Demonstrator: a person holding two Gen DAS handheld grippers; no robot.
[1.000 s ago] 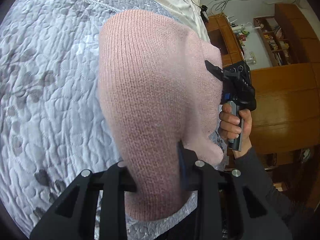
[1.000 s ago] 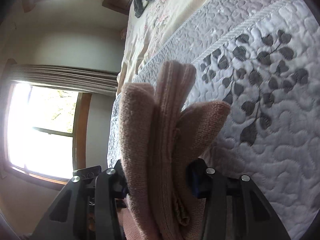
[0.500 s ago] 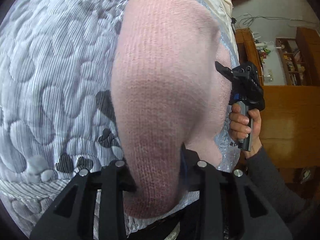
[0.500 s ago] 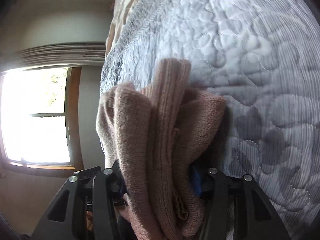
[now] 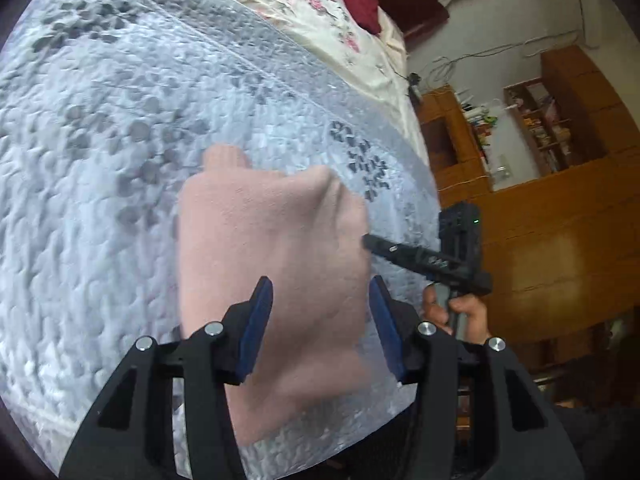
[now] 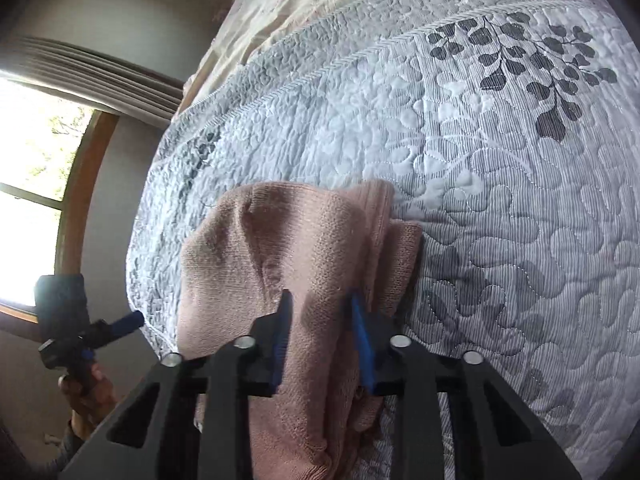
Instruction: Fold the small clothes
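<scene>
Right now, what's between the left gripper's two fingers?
In the left wrist view, the folded pink knit garment on the quilt lies between the left gripper's open fingers.

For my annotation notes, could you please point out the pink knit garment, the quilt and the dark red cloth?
pink knit garment (image 5: 272,240), left wrist view, middle of its top face.
quilt (image 6: 500,200), right wrist view, bare stitched area.
dark red cloth (image 5: 362,6), left wrist view, its centre.

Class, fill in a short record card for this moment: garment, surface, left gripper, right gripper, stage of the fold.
garment: pink knit garment, folded in layers, lying on the bed
surface: grey-white quilted bedspread with a leaf print
left gripper: open, jaws wide to either side of the garment
right gripper: open, jaws apart over the garment's thick folded edge
stage: garment laid down, both grips released
</scene>
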